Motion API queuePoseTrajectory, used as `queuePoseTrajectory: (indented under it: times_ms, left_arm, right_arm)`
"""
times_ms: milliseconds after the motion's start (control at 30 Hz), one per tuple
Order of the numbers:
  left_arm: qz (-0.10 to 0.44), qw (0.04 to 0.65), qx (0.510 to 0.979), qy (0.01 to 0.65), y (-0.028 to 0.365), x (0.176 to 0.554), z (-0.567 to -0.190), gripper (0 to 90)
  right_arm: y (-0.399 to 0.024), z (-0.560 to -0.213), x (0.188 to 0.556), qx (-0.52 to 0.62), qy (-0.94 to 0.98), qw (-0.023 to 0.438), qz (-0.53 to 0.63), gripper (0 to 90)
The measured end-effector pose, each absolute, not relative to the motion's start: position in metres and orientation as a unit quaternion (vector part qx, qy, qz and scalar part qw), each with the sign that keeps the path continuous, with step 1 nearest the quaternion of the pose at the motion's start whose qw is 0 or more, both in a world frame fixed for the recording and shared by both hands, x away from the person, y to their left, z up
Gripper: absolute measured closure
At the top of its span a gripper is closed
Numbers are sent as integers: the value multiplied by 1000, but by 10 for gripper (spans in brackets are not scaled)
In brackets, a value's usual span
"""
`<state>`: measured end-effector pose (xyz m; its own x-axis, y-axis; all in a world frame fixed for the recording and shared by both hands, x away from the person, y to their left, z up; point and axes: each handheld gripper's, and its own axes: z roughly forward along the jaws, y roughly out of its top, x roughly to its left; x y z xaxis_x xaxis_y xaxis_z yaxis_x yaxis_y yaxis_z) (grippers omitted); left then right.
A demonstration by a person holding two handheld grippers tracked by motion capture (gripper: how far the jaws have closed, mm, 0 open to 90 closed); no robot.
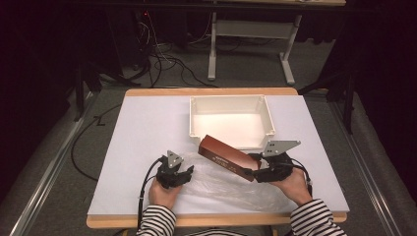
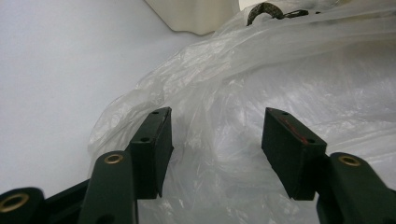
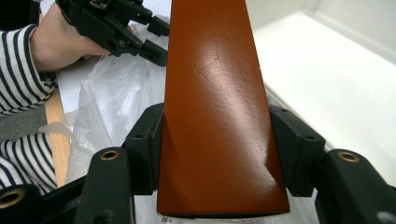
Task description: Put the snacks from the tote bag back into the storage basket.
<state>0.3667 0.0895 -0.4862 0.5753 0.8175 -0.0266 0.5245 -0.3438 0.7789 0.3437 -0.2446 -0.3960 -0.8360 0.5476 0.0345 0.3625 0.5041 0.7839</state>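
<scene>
the right gripper (image 1: 254, 172) holds a long brown box (image 1: 227, 157) by its near end; in the right gripper view the two pads press on both long sides of the box (image 3: 215, 93), so the grip looks firm. the box is off the table and tilted, with its far end higher and pointing to the front wall of the white bin (image 1: 268, 110), which stands just behind it. the left gripper (image 1: 183, 174) rests on a crumpled clear plastic bag (image 1: 216, 184) that lies on the white table cover (image 1: 142, 132). its jaws stand apart, and in the left gripper view the thin film (image 2: 224, 93) lies between them, but the pads do not pinch it.

i judge the step in hand is to bring the box over the bin wall and lay it inside. to do it well, the far end should clear the front rim first, then the box should be made level before it is lowered. because the grip is only at one end, the box may swing, so a slow move is better. the left gripper should keep the bag down, so the film does not follow the box.
</scene>
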Motion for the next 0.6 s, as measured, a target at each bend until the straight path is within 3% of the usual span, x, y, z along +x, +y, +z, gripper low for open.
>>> queuePoseTrajectory:
  times_ms: [600]
  left_arm:
    - [202, 401, 794, 410, 90, 362, -485, 406]
  right_arm:
    - [-251, -380, 369, 299, 847, 112, 426, 426]
